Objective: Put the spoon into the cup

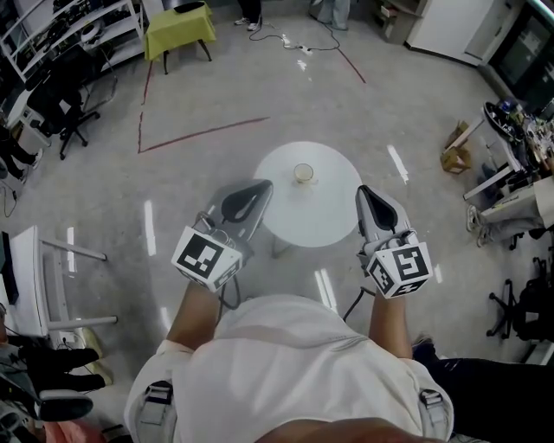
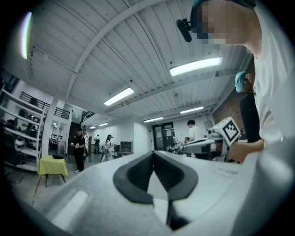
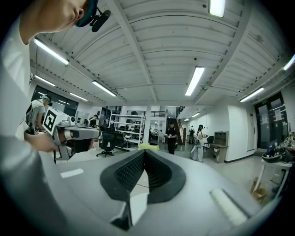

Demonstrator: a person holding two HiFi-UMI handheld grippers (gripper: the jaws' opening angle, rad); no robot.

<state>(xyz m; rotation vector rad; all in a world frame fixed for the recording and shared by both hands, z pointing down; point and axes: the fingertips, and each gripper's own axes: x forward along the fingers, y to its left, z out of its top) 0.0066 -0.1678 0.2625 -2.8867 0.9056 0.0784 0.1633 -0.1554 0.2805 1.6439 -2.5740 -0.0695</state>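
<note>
A small pale cup point(image 1: 303, 173) stands near the far side of a round white table point(image 1: 325, 216) in the head view. I cannot make out a spoon in any view. My left gripper point(image 1: 264, 184) hangs over the table's left edge, jaws shut and empty. My right gripper point(image 1: 363, 189) hangs over the table's right edge, also shut with nothing in it. Both point away from the body, short of the cup. In the left gripper view, the left gripper point(image 2: 153, 152) faces the room and ceiling, and in the right gripper view so does the right gripper point(image 3: 144, 150); neither view shows the table.
A yellow-draped table point(image 1: 179, 26) stands at the far back left, an office chair point(image 1: 65, 108) at the left, a white frame point(image 1: 39, 285) at the near left. A cardboard box point(image 1: 453, 156) and shelving sit at the right. Red tape lines point(image 1: 203, 132) cross the floor. Several people stand far off.
</note>
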